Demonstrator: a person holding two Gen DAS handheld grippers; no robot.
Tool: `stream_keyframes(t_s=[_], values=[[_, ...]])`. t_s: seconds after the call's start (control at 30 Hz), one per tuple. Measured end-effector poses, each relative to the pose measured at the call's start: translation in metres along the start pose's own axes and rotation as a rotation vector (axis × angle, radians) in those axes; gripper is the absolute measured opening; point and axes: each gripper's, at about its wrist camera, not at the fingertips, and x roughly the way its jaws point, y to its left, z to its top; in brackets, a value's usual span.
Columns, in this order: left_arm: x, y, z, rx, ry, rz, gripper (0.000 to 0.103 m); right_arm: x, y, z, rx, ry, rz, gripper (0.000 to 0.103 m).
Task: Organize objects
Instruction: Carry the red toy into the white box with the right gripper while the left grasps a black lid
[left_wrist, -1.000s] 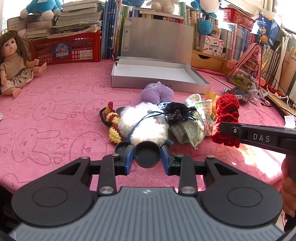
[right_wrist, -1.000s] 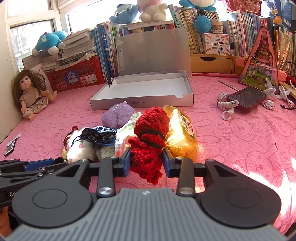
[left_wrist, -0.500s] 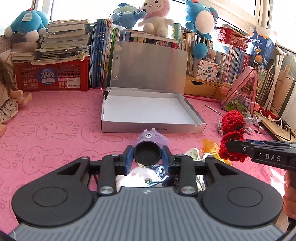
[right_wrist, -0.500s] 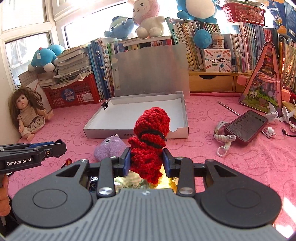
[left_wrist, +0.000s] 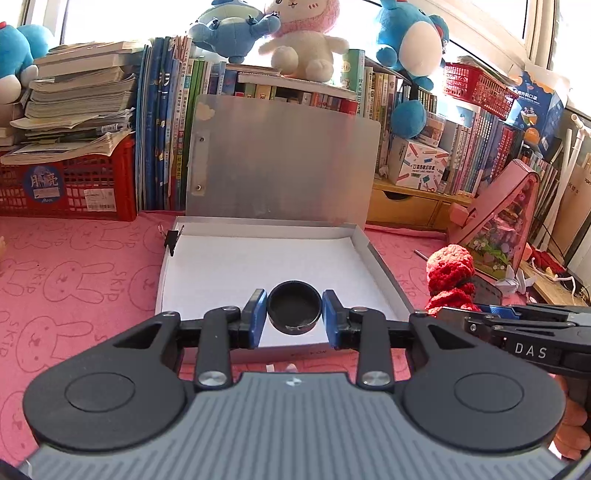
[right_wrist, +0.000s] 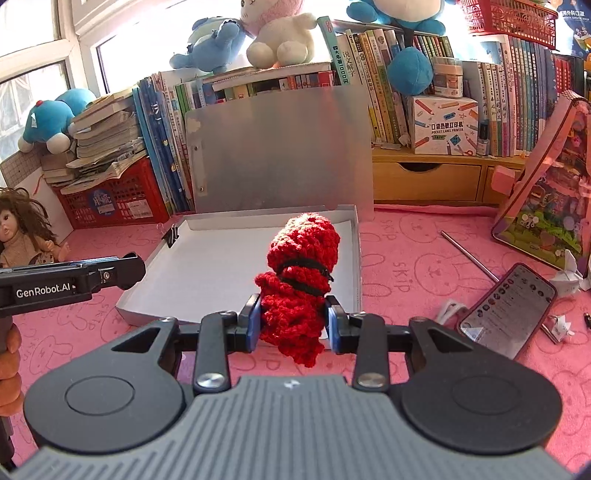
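Observation:
My left gripper is shut on a small round black lid, held in the air over the front part of the open white box. My right gripper is shut on a red crocheted bundle tied with a black band, raised above the box's front right part. In the left wrist view the red bundle and the right gripper's arm show at the right. In the right wrist view the left gripper's arm shows at the left. The box's grey lid stands upright behind it.
A pink rabbit-print cloth covers the table. A phone, a metal rod and a pink triangular case lie right of the box. A doll, a red basket and rows of books line the back.
Both grippers rose and moved forward from the pile of soft toys to above the white box, carrying the black lid and the red bundle. The pile has dropped out of view below.

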Motion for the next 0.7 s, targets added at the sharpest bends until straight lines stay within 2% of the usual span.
stream_keyframes(t_s=[0.2, 0.37, 0.7], values=[[0.066, 0.002, 0.023, -0.04, 0.033, 0.03, 0.038, 0.049, -0.011, 0.021, 0.021, 0.039, 0.061, 0.039], [0.119, 0.0, 0.029, -0.06, 0.06, 0.078, 0.038, 0.089, -0.016, 0.029, 0.067, 0.077, 0.045, 0.039], [0.169, -0.006, 0.008, -0.031, 0.144, 0.132, 0.038, 0.122, -0.012, 0.015, 0.05, 0.138, 0.018, 0.04]])
